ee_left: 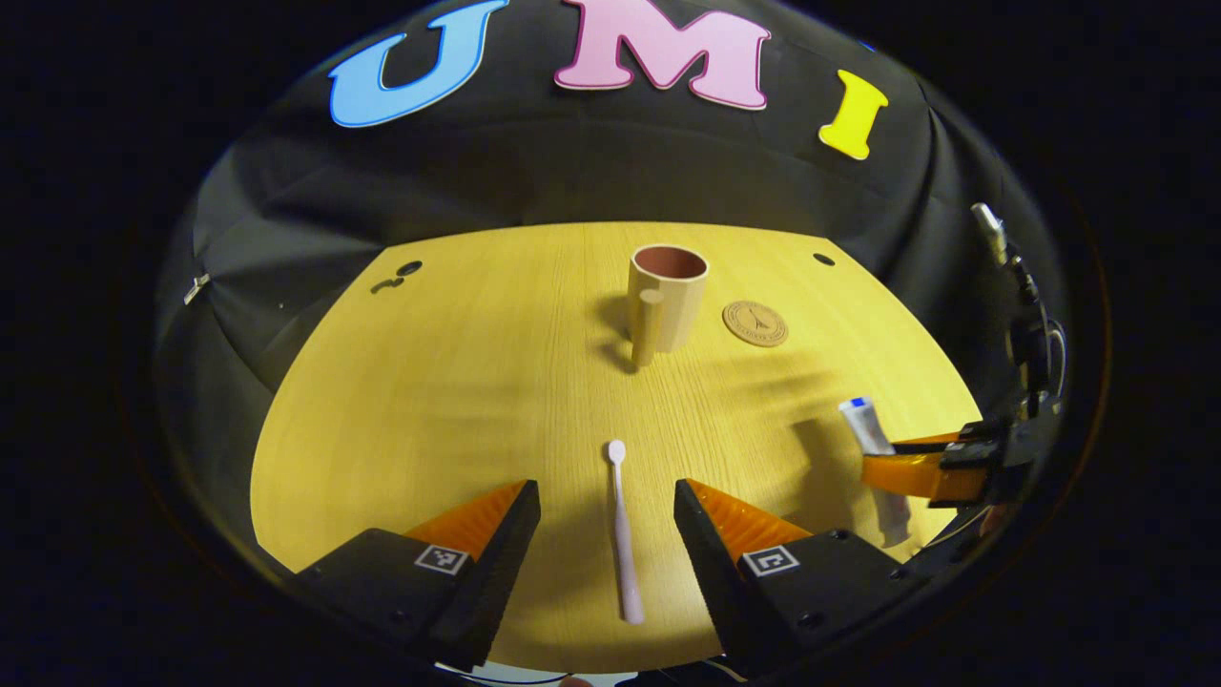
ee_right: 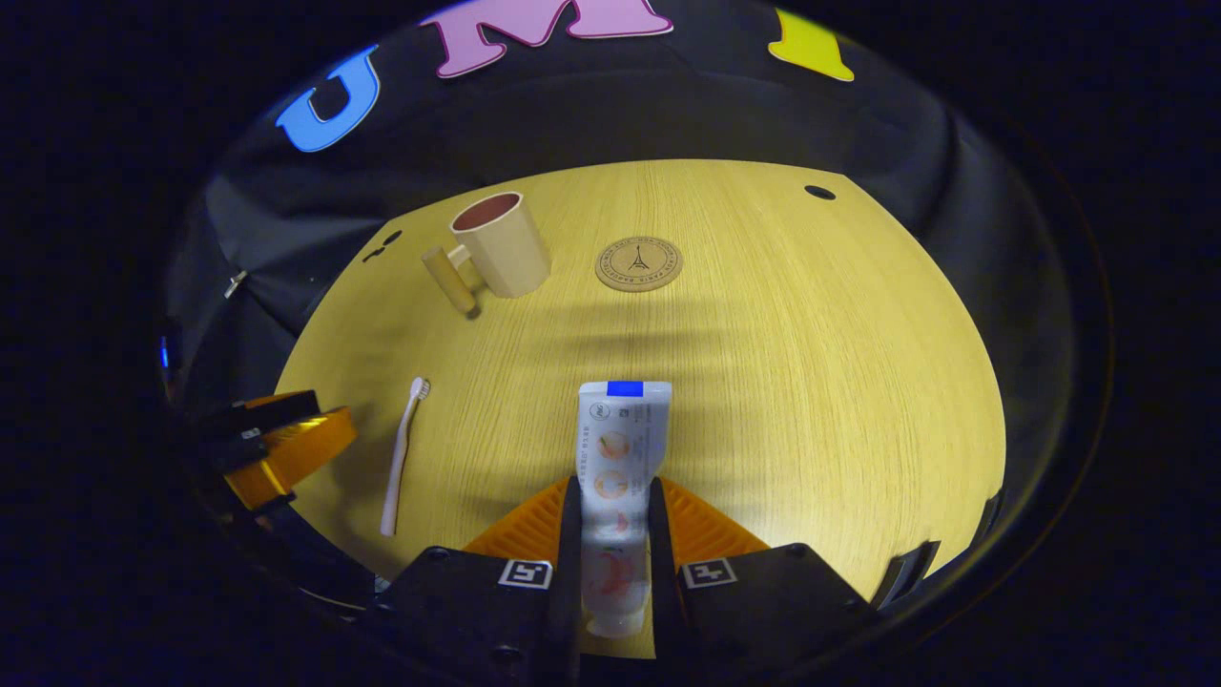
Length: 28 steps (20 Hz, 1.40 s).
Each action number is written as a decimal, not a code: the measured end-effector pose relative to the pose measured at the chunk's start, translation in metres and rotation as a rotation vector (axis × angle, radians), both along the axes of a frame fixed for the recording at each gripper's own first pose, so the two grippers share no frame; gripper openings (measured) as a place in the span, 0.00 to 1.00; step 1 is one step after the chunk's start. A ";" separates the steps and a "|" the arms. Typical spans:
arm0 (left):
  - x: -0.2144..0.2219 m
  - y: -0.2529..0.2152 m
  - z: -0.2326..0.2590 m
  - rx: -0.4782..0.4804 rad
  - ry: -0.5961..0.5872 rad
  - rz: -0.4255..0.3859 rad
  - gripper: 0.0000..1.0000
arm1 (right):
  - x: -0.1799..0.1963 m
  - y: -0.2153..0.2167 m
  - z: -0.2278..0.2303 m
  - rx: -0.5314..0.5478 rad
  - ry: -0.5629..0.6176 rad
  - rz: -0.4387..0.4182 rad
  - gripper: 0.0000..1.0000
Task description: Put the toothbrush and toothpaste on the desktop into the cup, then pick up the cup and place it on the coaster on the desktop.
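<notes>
Clamping toothpaste (ee_right: 614,477): right gripper (ee_right: 610,520); left gripper (ee_left: 607,520) straddling toothbrush (ee_left: 622,534).

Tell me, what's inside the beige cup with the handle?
Nothing shows inside the beige handled cup; only its reddish inner wall is visible. Its bottom is hidden by the rim. The pink toothbrush lies on the yellow wooden table.
</notes>
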<state>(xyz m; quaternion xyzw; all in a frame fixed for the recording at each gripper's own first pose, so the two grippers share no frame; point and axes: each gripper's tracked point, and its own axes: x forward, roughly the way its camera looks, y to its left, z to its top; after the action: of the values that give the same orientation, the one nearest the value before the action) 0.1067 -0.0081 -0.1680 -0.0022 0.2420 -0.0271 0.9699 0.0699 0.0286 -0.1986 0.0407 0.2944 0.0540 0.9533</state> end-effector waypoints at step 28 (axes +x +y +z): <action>0.031 -0.014 -0.067 -0.002 0.161 -0.010 0.13 | 0.000 -0.025 0.055 0.127 -0.067 -0.011 0.34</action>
<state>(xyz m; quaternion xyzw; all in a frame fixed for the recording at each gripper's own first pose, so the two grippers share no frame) 0.1378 -0.0219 -0.2352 -0.0043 0.3194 -0.0321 0.9471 0.0700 0.0035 -0.1440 0.1011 0.2580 0.0687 0.9584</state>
